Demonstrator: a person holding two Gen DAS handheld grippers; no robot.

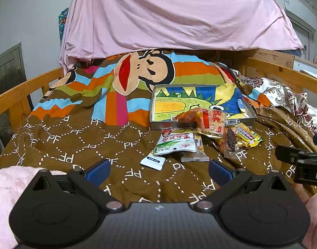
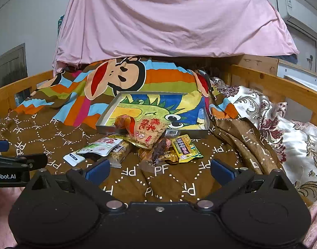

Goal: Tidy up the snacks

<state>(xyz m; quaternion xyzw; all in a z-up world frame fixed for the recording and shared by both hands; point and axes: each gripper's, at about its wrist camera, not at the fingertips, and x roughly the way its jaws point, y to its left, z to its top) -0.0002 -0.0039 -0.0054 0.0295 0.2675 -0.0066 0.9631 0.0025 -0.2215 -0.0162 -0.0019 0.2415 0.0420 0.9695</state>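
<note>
Both wrist views sit low near the bed's (image 1: 54, 145) near edge, facing its far end. Left view stands left of right; both share the snack pile (image 1: 202, 132) and tray (image 2: 108, 112).

I see glossy plastic snack packets (image 2: 146, 143) on a matt brown cloth quilt (image 2: 168, 184), a dull grey metal tray (image 2: 108, 127), smooth wooden bed rails (image 1: 23, 89), and shiny satin fabric (image 2: 299, 145).

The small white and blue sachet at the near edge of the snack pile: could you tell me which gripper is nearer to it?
Left. The sachet lies just ahead of the open left gripper; the open right gripper is off to its right.
</note>
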